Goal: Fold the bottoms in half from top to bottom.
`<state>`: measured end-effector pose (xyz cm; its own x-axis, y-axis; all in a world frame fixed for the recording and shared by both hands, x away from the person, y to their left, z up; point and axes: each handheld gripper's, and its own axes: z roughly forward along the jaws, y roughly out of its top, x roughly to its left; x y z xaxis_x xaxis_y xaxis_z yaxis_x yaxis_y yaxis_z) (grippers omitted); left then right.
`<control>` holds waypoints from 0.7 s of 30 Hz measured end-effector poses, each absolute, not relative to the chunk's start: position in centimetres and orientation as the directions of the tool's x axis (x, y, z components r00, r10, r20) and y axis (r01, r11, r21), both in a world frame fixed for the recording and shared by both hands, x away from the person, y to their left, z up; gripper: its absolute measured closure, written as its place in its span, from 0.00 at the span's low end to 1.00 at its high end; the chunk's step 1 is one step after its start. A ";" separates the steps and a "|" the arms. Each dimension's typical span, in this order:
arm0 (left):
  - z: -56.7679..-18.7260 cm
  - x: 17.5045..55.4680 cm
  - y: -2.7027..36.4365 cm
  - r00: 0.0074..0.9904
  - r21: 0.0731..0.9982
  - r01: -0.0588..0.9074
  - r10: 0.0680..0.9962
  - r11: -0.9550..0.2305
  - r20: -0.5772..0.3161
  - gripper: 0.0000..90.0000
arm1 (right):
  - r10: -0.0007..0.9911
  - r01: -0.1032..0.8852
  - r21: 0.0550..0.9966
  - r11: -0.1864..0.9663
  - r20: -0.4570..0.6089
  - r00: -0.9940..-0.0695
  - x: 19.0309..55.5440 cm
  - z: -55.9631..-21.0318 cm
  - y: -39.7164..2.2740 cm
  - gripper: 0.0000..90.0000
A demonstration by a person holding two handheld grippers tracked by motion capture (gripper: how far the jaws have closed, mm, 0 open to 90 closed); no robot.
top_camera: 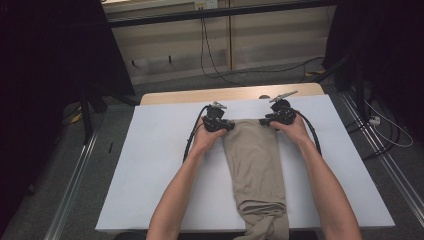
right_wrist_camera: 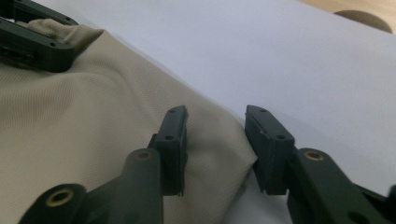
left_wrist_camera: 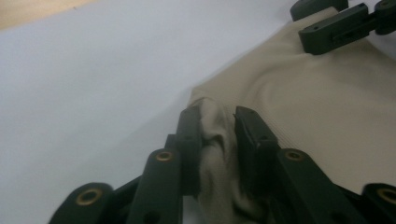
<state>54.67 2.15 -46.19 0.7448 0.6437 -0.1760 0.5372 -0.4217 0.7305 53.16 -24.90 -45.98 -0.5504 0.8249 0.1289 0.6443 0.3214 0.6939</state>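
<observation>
A beige garment (top_camera: 255,165) lies lengthwise on the white sheet (top_camera: 160,165), its near end bunched over the front edge. My left gripper (top_camera: 227,125) is at the garment's far left corner. In the left gripper view its jaws (left_wrist_camera: 217,116) pinch a bunched fold of the beige cloth (left_wrist_camera: 327,107). My right gripper (top_camera: 265,121) is at the far right corner. In the right gripper view its jaws (right_wrist_camera: 215,116) straddle that corner of the cloth (right_wrist_camera: 84,102), which lies slack between them and is not squeezed. Each gripper view also catches the other gripper (left_wrist_camera: 336,28) (right_wrist_camera: 32,42) farther off.
The sheet covers a wooden table (top_camera: 230,94) whose far strip stays bare, with a small round mark (top_camera: 264,96) on it. Black stand legs (top_camera: 87,110) and cables (top_camera: 380,125) are on the floor at both sides. White sheet spreads left and right of the garment.
</observation>
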 end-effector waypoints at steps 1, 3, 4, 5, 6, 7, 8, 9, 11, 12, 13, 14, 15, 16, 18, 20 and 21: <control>-46.2 54.7 2.3 0.738 0.725 0.558 0.642 -0.404 -0.210 0.81 | 0.825 0.653 0.690 0.312 0.145 -0.546 53.2 -46.0 -25.0 0.72; -46.1 54.7 2.6 0.718 0.704 0.604 0.637 -0.374 -0.279 0.90 | 0.815 0.682 0.671 0.291 0.200 -0.545 53.3 -45.8 -25.3 0.94; -46.0 54.6 2.8 0.719 0.694 0.613 0.630 -0.377 -0.293 0.92 | 0.798 0.687 0.666 0.289 0.229 -0.558 53.3 -45.9 -25.4 0.95; -46.0 54.5 2.8 0.716 0.692 0.619 0.630 -0.372 -0.302 0.93 | 0.793 0.683 0.664 0.304 0.221 -0.567 53.1 -45.7 -25.3 0.96; -45.8 54.2 2.9 0.718 0.698 0.612 0.630 -0.371 -0.295 0.93 | 0.794 0.681 0.663 0.311 0.213 -0.570 52.9 -45.6 -25.3 0.96; -45.6 54.0 3.1 0.722 0.706 0.603 0.631 -0.371 -0.285 0.94 | 0.790 0.674 0.667 0.317 0.206 -0.577 52.6 -45.5 -25.3 0.96; -45.4 53.9 3.3 0.712 0.718 0.607 0.635 -0.341 -0.300 0.94 | 0.789 0.666 0.679 0.309 0.208 -0.578 52.3 -45.2 -25.3 0.96; -45.2 53.9 3.6 0.713 0.722 0.605 0.632 -0.337 -0.303 0.94 | 0.789 0.655 0.697 0.293 0.211 -0.578 52.1 -45.0 -25.4 0.97; -44.4 53.9 4.0 0.697 0.749 0.596 0.651 -0.290 -0.302 0.94 | 0.789 0.642 0.725 0.251 0.231 -0.569 51.7 -44.2 -25.9 0.97; -44.0 53.9 4.2 0.694 0.756 0.592 0.653 -0.278 -0.303 0.94 | 0.790 0.632 0.739 0.234 0.234 -0.566 51.6 -43.8 -26.1 0.97; -43.3 54.0 4.5 0.696 0.771 0.579 0.653 -0.266 -0.298 0.94 | 0.791 0.625 0.748 0.224 0.236 -0.565 51.5 -43.4 -26.2 0.97; -42.6 54.1 4.6 0.697 0.783 0.566 0.657 -0.256 -0.289 0.94 | 0.790 0.612 0.765 0.203 0.241 -0.563 51.4 -42.7 -26.3 0.97; -42.0 54.1 4.5 0.694 0.796 0.555 0.663 -0.243 -0.282 0.94 | 0.787 0.598 0.779 0.190 0.243 -0.567 51.3 -42.1 -26.2 0.97; -41.3 54.1 4.6 0.700 0.802 0.542 0.663 -0.252 -0.265 0.94 | 0.786 0.581 0.792 0.187 0.234 -0.572 51.3 -41.5 -26.1 0.97; -40.0 54.3 4.6 0.706 0.818 0.520 0.663 -0.246 -0.249 0.94 | 0.786 0.551 0.812 0.192 0.209 -0.582 51.3 -40.2 -25.7 0.96; -39.0 54.5 4.7 0.698 0.831 0.506 0.675 -0.230 -0.238 0.94 | 0.784 0.537 0.824 0.181 0.209 -0.585 51.5 -39.0 -25.6 0.97; -38.5 54.7 4.9 0.701 0.836 0.498 0.675 -0.230 -0.231 0.94 | 0.788 0.531 0.831 0.167 0.211 -0.578 51.7 -38.4 -25.6 0.97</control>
<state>54.71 4.88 -38.46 0.7005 0.6752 -0.2310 0.4977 -0.2303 0.8362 51.68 -25.56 -38.41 -0.5783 0.7880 0.2113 0.5310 0.1670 0.8307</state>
